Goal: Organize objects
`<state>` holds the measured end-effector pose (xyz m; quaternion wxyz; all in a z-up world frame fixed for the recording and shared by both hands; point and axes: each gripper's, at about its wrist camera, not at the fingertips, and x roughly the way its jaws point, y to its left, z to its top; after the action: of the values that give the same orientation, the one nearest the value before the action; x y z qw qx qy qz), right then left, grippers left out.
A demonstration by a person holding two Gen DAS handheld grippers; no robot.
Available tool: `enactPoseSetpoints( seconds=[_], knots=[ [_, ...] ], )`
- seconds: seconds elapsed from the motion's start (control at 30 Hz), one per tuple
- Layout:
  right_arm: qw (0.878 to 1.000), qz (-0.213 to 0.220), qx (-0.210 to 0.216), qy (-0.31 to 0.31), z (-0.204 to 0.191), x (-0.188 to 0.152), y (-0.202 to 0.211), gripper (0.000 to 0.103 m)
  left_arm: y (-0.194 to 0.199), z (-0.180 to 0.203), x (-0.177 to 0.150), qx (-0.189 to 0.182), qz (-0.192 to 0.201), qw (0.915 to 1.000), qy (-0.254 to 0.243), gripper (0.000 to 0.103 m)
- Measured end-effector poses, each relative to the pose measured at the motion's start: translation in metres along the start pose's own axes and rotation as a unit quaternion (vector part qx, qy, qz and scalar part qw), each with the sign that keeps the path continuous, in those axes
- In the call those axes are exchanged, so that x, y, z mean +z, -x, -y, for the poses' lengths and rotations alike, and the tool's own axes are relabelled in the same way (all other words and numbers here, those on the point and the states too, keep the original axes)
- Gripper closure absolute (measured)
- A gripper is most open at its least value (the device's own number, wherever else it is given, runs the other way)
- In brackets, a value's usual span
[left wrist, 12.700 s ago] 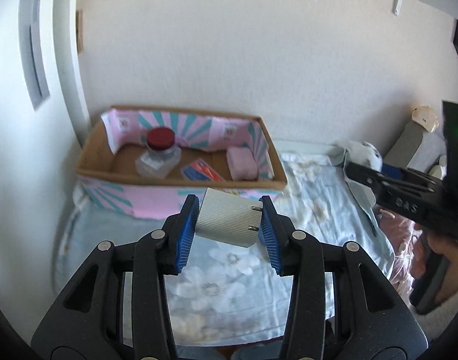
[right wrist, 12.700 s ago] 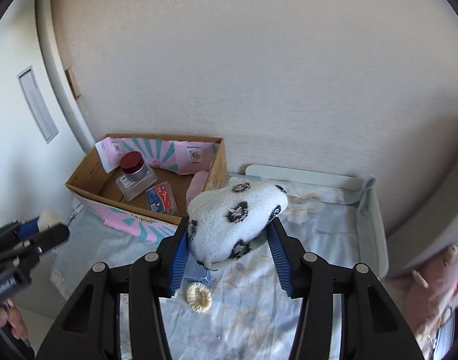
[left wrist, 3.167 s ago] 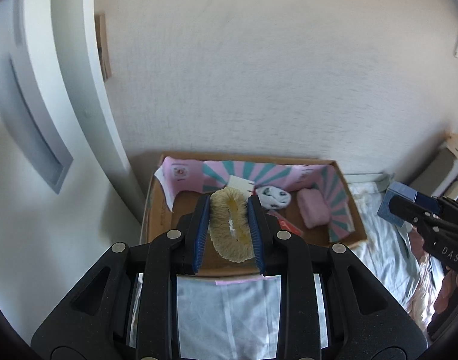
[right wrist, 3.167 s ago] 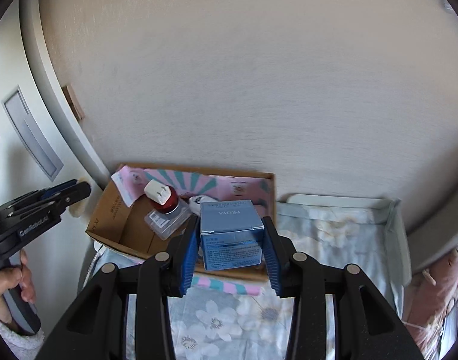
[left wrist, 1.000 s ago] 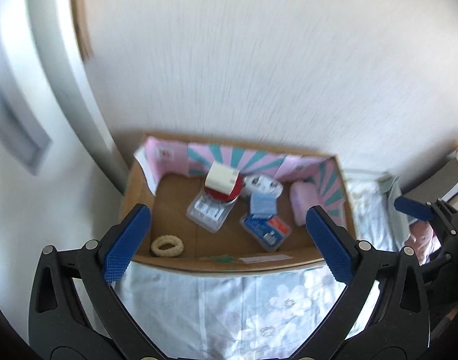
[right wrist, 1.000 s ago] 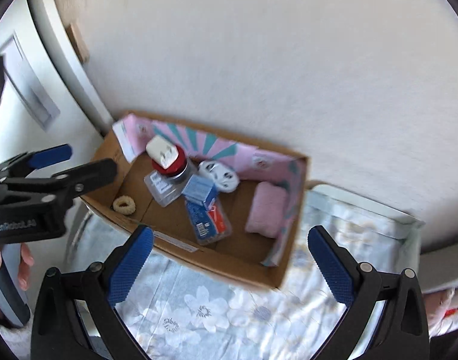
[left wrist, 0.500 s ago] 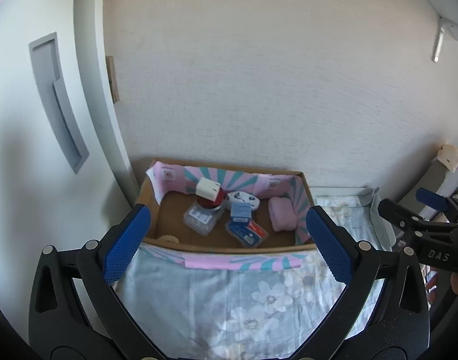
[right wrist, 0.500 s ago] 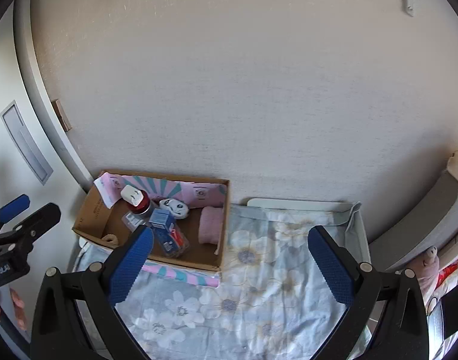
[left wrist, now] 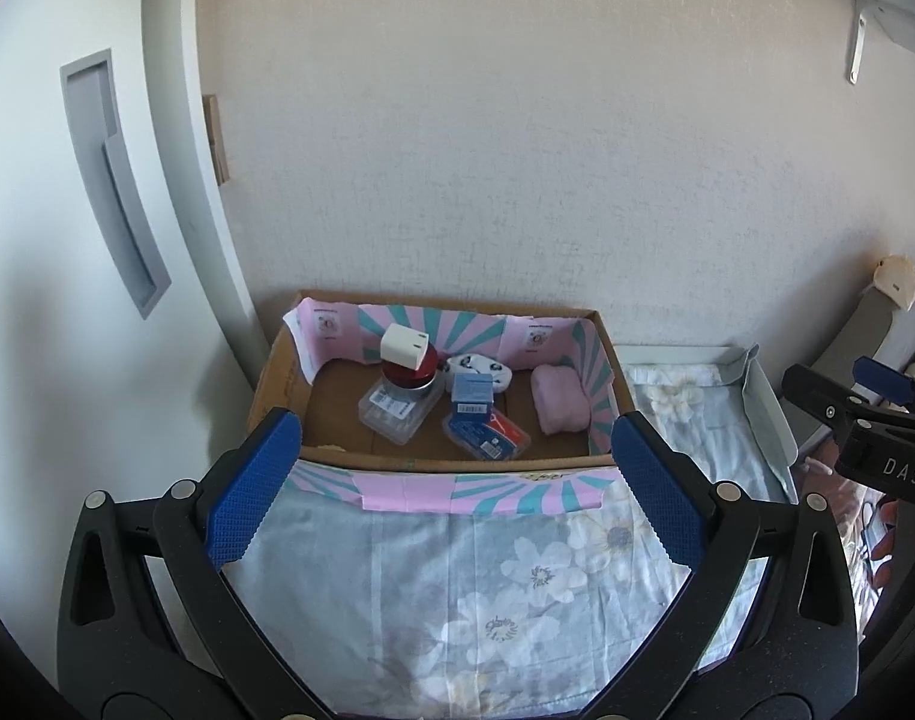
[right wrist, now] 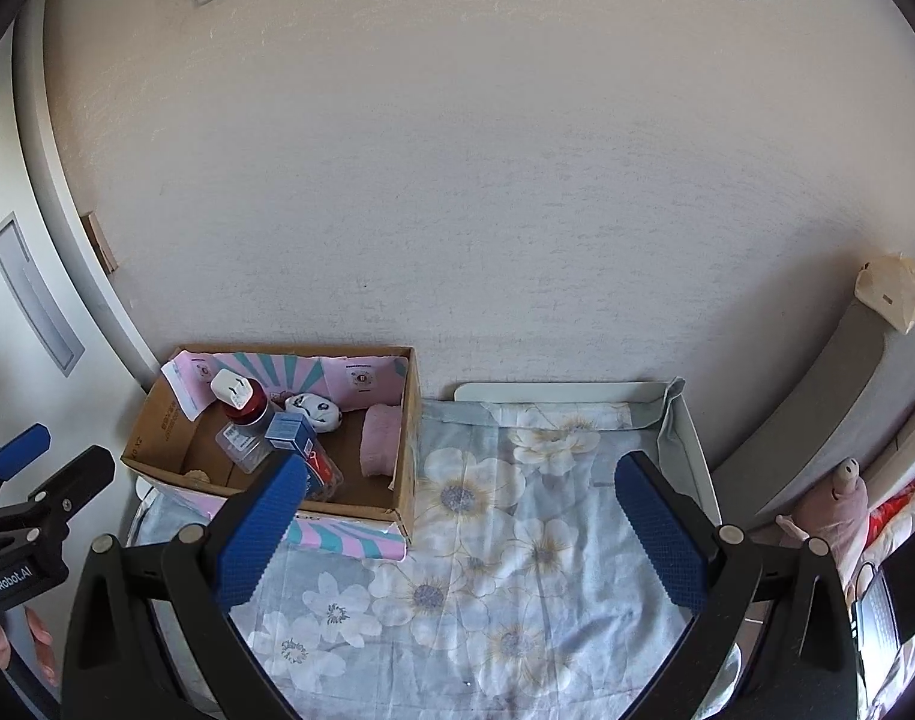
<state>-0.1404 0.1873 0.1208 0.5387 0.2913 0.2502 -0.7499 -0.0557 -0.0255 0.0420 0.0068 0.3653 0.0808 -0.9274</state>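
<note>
A cardboard box [left wrist: 277, 381] with pink and teal lining stands on the floral cloth against the wall; it also shows in the right wrist view [right wrist: 410, 420]. Inside lie a white charger [left wrist: 404, 347] on a red-capped clear jar [left wrist: 397, 405], a spotted white plush [left wrist: 480, 369], a small blue box [left wrist: 472, 395] on a blue packet [left wrist: 487, 435], a pink cloth [left wrist: 559, 399] and a beige hair tie [right wrist: 196, 476]. My left gripper [left wrist: 454, 489] is open and empty, held back above the cloth. My right gripper [right wrist: 460, 522] is open and empty, to the right of the box.
The floral cloth [right wrist: 517, 540] covers a low white tray with a raised rim [right wrist: 688, 432]. A white wall is behind, a white door with a grey recessed handle [left wrist: 115, 180] at left. Pillows and a pink plush toy [right wrist: 835, 510] lie at right.
Both grippers, open and empty, pulled back and up from the box over the last second. Earlier the left let go of the hair tie and the right the blue box.
</note>
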Motion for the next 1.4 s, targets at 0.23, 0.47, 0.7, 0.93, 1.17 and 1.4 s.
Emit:
enactPoseSetpoints(
  seconds=[0.23,0.47,0.7,0.93,1.17,1.4],
  knots=[
    [1.000,-0.002,-0.001,0.003,-0.0008,-0.0018,0.0016,0.000,-0.0014,-0.0003,0.0015,-0.004,0.000,1.0000,0.003,0.000],
    [1.000,-0.010,-0.004,0.004,-0.0011,-0.0046,-0.0004,0.000,-0.0016,-0.0014,0.0009,-0.005,-0.004,0.9999,0.008,0.000],
    [1.000,-0.011,-0.007,0.004,-0.0009,-0.0057,-0.0001,0.000,-0.0031,-0.0012,-0.0007,-0.004,-0.008,0.9999,0.007,0.000],
    [1.000,-0.012,-0.006,0.001,-0.0005,-0.0067,-0.0003,0.000,-0.0037,0.0005,-0.0024,-0.001,-0.008,1.0000,0.004,0.000],
    [1.000,-0.009,-0.006,0.000,-0.0003,-0.0078,0.0008,0.000,-0.0026,0.0007,-0.0034,-0.002,-0.010,0.9999,0.000,0.000],
    [1.000,-0.009,-0.003,-0.002,-0.0005,-0.0070,-0.0001,0.000,-0.0023,0.0008,-0.0047,-0.003,-0.014,0.9999,0.000,0.000]
  ],
)
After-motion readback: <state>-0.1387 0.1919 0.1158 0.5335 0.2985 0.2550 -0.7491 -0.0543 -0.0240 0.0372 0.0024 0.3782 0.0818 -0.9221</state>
